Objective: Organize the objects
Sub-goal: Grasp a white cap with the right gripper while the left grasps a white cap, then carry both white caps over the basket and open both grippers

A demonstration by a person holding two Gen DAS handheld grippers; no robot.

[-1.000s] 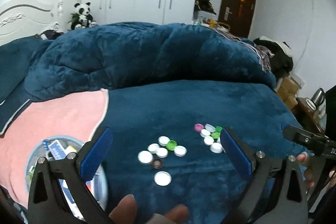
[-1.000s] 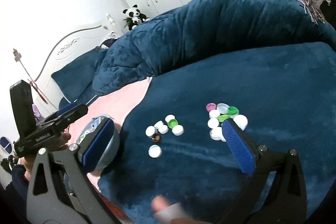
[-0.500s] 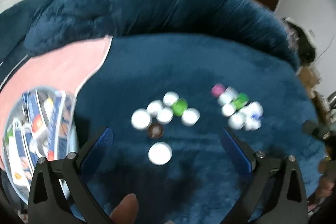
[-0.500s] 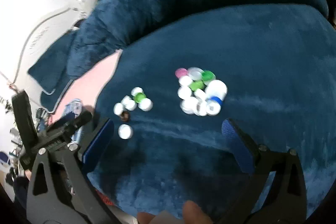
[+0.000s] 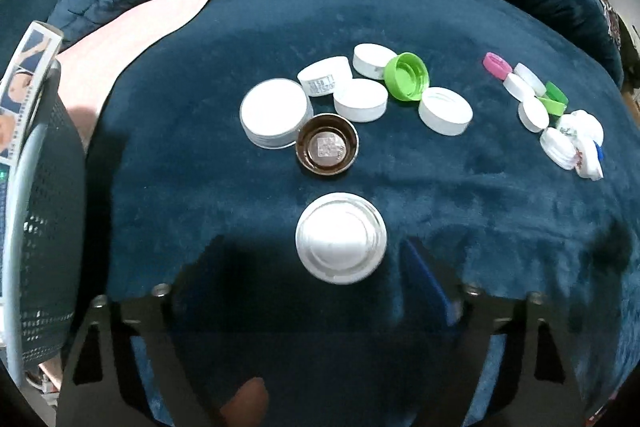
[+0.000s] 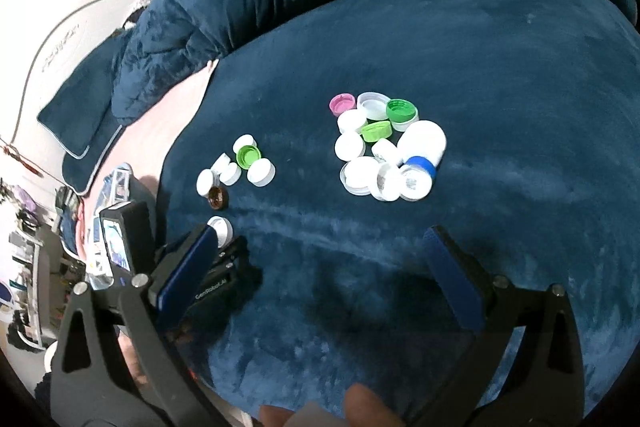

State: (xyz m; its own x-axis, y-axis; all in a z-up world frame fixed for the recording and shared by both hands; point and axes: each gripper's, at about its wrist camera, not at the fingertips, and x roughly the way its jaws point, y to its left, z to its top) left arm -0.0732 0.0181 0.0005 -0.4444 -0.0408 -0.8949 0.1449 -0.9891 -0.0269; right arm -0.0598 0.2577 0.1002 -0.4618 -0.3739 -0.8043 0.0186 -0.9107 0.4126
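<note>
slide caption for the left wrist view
Left hand-held gripper closing around a lone white cap on the blue blanket.

Two clusters of bottle caps – seven in the near cluster [image 5: 344, 115], about ten in the far one [image 6: 384, 147]

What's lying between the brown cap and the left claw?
One white cap, alone on the blue blanket below the brown cap, just ahead of the closing left gripper.

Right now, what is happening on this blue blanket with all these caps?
A person is sorting bottle caps with two handheld grippers. The left gripper is closing around a lone white cap, not yet gripping it. The right gripper hangs open and empty, short of the bigger cap pile.
</note>
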